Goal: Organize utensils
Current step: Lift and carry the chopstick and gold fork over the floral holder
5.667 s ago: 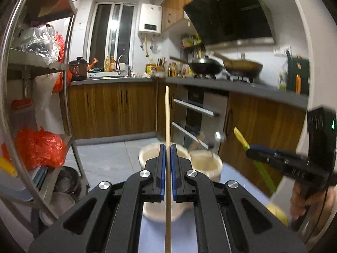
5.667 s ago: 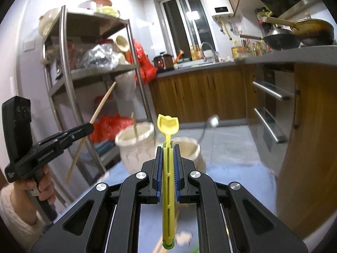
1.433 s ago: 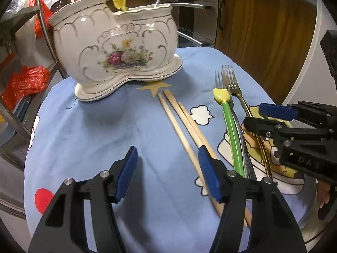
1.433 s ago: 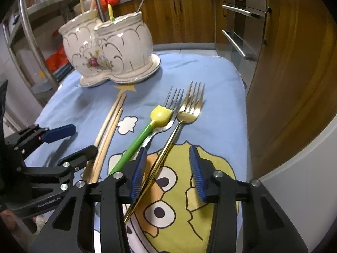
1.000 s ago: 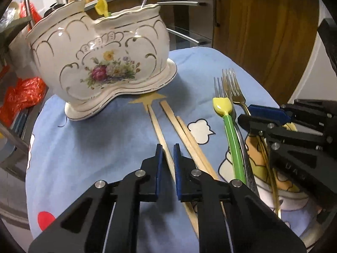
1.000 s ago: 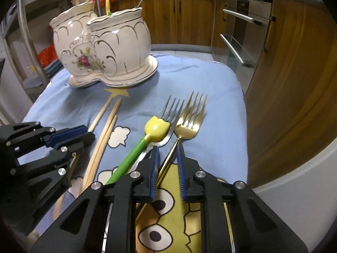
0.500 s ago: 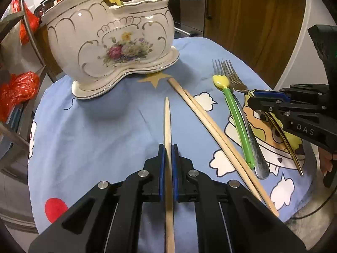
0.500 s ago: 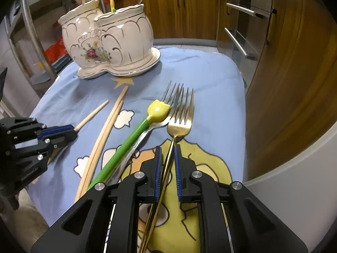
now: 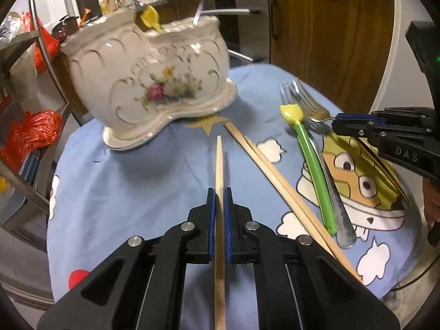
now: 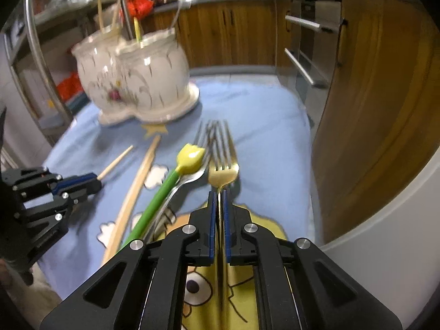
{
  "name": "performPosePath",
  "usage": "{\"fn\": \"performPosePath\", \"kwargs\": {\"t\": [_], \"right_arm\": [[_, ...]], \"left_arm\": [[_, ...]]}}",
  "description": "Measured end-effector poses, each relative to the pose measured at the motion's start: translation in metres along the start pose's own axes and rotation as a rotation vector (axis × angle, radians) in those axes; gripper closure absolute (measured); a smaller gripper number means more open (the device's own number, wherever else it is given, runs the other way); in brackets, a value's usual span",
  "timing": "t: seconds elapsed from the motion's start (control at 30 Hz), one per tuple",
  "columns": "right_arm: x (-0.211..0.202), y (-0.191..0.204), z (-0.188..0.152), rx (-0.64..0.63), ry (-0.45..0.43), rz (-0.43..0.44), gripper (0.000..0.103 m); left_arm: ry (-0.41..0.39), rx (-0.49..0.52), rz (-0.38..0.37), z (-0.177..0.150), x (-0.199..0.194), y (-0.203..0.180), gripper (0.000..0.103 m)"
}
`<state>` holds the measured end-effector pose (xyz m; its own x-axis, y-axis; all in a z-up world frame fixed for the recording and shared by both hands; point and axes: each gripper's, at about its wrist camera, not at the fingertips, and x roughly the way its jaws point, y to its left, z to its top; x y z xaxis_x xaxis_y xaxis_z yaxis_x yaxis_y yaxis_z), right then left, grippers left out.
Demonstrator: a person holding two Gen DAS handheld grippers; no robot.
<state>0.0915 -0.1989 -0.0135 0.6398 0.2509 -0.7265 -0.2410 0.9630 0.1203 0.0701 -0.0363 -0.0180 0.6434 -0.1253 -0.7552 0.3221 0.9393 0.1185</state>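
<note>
Left claw (image 9: 217, 206) clenched on a wooden chopstick (image 9: 219, 165), lower centre of frame; right claw (image 10: 218, 206) clenched on the gold fork (image 10: 223, 170). A second ago both utensils lay on the blue cloth of the desk (image 9: 123, 192); each is now raised off it. Two chopsticks (image 9: 275, 170), the green-handled utensil (image 9: 310, 162) and a silver fork (image 10: 205, 140) remain lying at right. The floral ceramic holder (image 9: 148, 82), upper left, is judged the destination.

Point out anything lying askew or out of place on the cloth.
Nothing is spilled or damaged. The green-handled utensil lies on top of the silver fork, and two loose chopsticks cross the cloth diagonally.
</note>
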Motion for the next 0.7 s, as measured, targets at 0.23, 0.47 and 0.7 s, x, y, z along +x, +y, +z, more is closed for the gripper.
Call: {"fn": "performPosePath", "kwargs": {"t": [0.23,0.47,0.7], "right_arm": [[-0.022,-0.008,0.006,0.023,-0.125,-0.01,0.097],[-0.037,-0.006,0.012,0.004,-0.23,0.001,0.097],[-0.054,0.011,0.013,-0.067,-0.327,-0.007,0.097]], "left_arm": [[-0.085,-0.05,-0.015,0.002,-0.023,0.015,0.097],[-0.142,-0.075,-0.031,0.008,-0.029,0.022,0.097],[-0.305,-0.087,-0.034,0.012,-0.047,0.029,0.097]]}}
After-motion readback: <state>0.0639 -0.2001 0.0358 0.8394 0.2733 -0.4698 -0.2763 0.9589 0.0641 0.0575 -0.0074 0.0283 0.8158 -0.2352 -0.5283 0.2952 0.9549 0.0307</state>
